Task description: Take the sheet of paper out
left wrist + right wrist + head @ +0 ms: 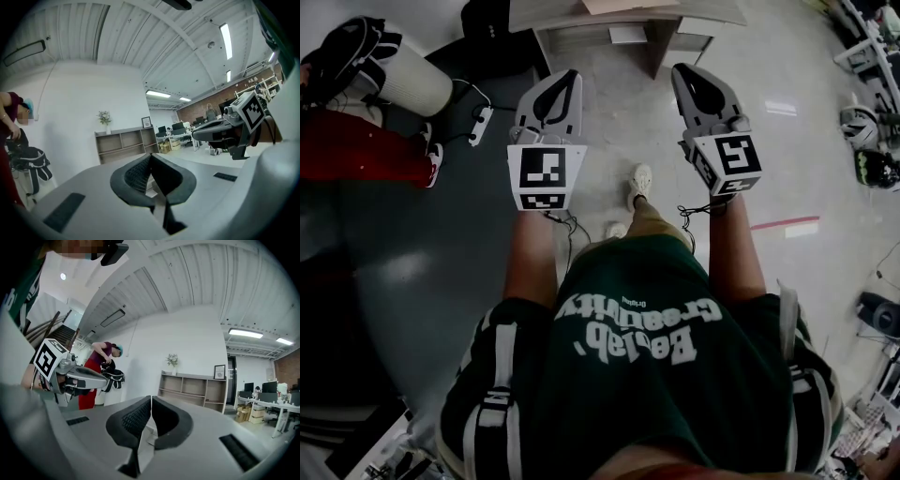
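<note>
No sheet of paper shows in any view. In the head view I stand on a grey floor and hold both grippers out level in front of me. My left gripper (565, 77) has its pads closed together with nothing between them, as the left gripper view shows (151, 157). My right gripper (686, 71) is likewise shut and empty (151, 399). They sit side by side, apart: the right gripper (220, 132) shows in the left gripper view, and the left gripper (78, 376) shows in the right gripper view. Both point toward a low wooden shelf unit (193, 390).
The shelf unit (628, 23) stands just ahead of my feet, against a white wall, with a potted plant (172, 360) on top. A person in red (101, 364) handles a black bag at the left. A white cylinder (405, 77) and power strip (479, 126) lie left; office desks (272, 406) stand right.
</note>
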Available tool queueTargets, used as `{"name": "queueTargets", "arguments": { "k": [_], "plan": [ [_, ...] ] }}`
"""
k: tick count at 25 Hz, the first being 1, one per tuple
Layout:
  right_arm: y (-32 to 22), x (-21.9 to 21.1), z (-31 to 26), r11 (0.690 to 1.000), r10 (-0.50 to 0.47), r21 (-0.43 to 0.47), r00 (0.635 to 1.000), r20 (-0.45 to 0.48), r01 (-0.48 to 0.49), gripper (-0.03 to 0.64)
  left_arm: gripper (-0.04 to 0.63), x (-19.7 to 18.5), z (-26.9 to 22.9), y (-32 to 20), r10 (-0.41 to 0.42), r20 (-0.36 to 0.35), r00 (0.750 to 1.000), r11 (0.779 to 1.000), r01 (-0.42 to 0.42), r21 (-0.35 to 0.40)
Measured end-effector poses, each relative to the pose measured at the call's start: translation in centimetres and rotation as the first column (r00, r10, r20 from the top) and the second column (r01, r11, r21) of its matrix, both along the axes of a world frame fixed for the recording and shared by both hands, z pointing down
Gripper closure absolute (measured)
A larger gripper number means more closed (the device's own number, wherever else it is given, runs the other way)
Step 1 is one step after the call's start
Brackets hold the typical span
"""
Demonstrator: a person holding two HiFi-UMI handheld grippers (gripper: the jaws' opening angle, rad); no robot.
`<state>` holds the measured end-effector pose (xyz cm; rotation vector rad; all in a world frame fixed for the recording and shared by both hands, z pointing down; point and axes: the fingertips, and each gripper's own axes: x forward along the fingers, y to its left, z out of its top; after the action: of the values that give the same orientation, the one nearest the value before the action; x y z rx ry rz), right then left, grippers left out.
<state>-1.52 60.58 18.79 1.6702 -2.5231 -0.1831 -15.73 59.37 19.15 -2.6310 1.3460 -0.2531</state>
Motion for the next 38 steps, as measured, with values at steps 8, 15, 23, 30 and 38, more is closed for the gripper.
{"name": "queueTargets", "arguments": {
  "k": [8,15,23,30,38],
  "plan": [
    [-4.4,2.0,0.9,1.000,-0.028,-0.004,0.999,-0.020,0.028,0.583,0.578,2.8,0.8,-4.3,0.011,-0.002,1.000,1.000,-0.011,-0.013],
    [-10.6,5.6,0.8,0.999,-0.040,0.010,0.999,-0.031,0.040,0.583,0.578,6.4,0.7,-10.9,0.002,0.008,1.000,1.000,-0.002,-0.010],
    [-19.1,10.7,0.4,0.998,-0.056,0.023,0.998,-0.023,0.057,0.583,0.578,11.9,0.3,-19.2,0.008,0.029,1.000,1.000,-0.008,0.004],
    [-26.0,14.0,1.1,0.996,-0.084,0.025,0.996,-0.001,0.084,0.583,0.578,15.1,0.7,-25.7,-0.024,0.039,0.999,1.000,0.024,0.007],
    [-30.0,16.0,2.3,0.994,-0.108,0.014,0.994,-0.014,0.108,0.583,0.577,17.4,1.8,-29.8,-0.042,0.034,0.999,0.999,0.042,-0.013]
  ]
}}
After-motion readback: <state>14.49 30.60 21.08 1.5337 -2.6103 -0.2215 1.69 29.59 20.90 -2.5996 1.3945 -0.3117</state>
